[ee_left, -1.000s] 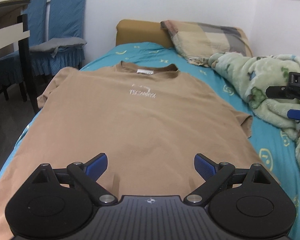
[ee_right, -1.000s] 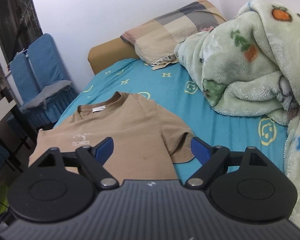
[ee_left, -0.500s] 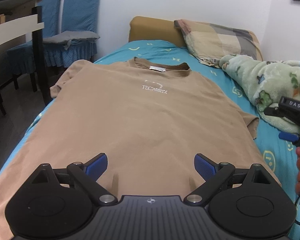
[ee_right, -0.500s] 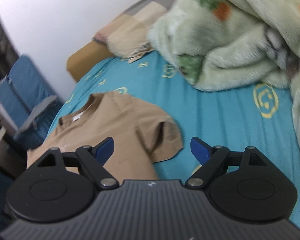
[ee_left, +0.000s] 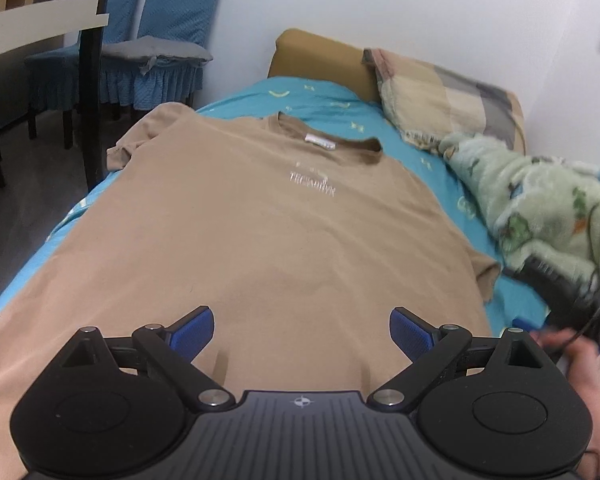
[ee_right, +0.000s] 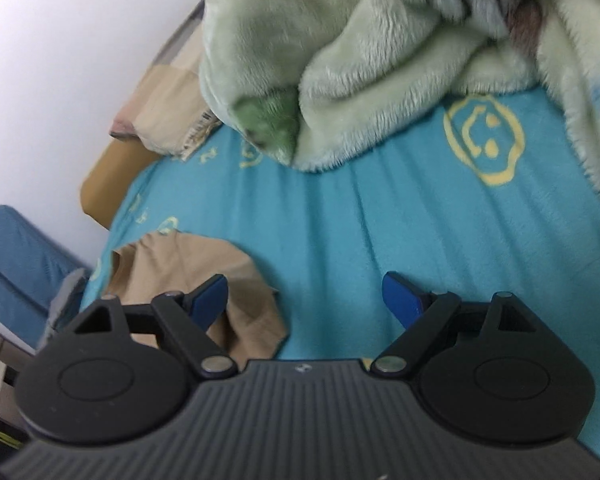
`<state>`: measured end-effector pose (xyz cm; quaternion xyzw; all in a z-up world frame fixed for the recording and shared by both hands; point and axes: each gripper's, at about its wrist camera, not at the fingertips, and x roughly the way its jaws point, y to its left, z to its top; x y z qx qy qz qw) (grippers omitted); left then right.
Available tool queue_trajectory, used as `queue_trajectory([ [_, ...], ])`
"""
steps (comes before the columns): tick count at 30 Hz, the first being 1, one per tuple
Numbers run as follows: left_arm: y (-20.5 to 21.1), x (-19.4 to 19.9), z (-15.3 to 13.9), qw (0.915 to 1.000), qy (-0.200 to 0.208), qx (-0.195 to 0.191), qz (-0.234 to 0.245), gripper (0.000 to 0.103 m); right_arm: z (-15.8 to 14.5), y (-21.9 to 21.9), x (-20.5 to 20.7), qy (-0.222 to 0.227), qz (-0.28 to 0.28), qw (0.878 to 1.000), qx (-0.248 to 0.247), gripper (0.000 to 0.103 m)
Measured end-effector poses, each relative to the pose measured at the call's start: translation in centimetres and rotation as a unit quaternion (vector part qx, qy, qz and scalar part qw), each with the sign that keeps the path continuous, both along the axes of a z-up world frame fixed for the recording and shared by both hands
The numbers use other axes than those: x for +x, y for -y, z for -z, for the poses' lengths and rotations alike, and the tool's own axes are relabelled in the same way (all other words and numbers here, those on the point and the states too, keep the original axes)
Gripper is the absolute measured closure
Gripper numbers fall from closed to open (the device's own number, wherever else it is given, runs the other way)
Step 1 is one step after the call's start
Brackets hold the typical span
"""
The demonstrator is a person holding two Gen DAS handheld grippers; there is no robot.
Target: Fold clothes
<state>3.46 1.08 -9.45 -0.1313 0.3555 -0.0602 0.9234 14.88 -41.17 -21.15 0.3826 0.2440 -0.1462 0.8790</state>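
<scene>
- The tan T-shirt (ee_left: 260,232) lies spread flat, front up, on the teal bedsheet (ee_right: 380,232); in the left wrist view it fills the middle, collar toward 12 o'clock and hem running under our left gripper (ee_left: 300,330) at 6 o'clock.
- Our left gripper hangs over the lower body of the shirt with its blue pads wide apart and nothing between them.
- Our right gripper (ee_right: 304,294) is also spread wide and empty; its left pad sits over the shirt's sleeve (ee_right: 204,268) at 8 o'clock, its right pad over bare sheet.
- We judge the shirt light, limp and not slippery: it will drape and crease, so a pinch needs to catch both layers at an edge. The sleeve hem or shoulder seam looks the best hold for a first sideways fold.
- Only the left wrist view shows the whole garment, its chest print, the chairs (ee_left: 160,40) at 11 o'clock and the hand (ee_left: 572,356) carrying the right gripper at 4 o'clock.
- Only the right wrist view shows the sleeve edge close up, and the fleece blanket (ee_right: 380,60) crowding in from 12 o'clock, near the sleeve but not touching it.
</scene>
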Motion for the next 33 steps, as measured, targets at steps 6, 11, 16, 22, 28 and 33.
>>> queue_trajectory([
  [6, -2.0, 1.4, 0.7, 0.9976, -0.017, -0.058, -0.032, 0.007, 0.1, -2.1, 2.8, -0.013, -0.032, 0.999, -0.033, 0.016],
  [11, -3.3, 2.3, 1.9, 0.9909, -0.049, -0.116, -0.049, 0.007, -0.1, -3.3, 4.2, -0.005, -0.056, 0.996, -0.07, 0.022],
  [16, -3.4, 2.5, 2.1, 0.9906, -0.05, -0.117, -0.05, 0.007, -1.5, -6.0, 5.0, -0.002, -0.087, 0.985, -0.148, 0.031],
  [22, -3.0, 2.7, 2.5, 0.991, -0.057, -0.111, -0.048, 0.007, -0.4, -5.2, 5.4, -0.047, -0.08, 0.988, -0.122, 0.032],
  [28, -2.6, 2.6, 2.6, 0.9934, -0.053, -0.088, -0.05, 0.007, -1.1, -6.7, 5.5, -0.047, -0.11, 0.979, -0.167, 0.08],
  [33, -1.9, 2.4, 2.1, 0.9964, -0.034, -0.042, -0.065, 0.007, -3.0, -9.8, 5.6, -0.038, -0.139, 0.955, -0.26, 0.091],
])
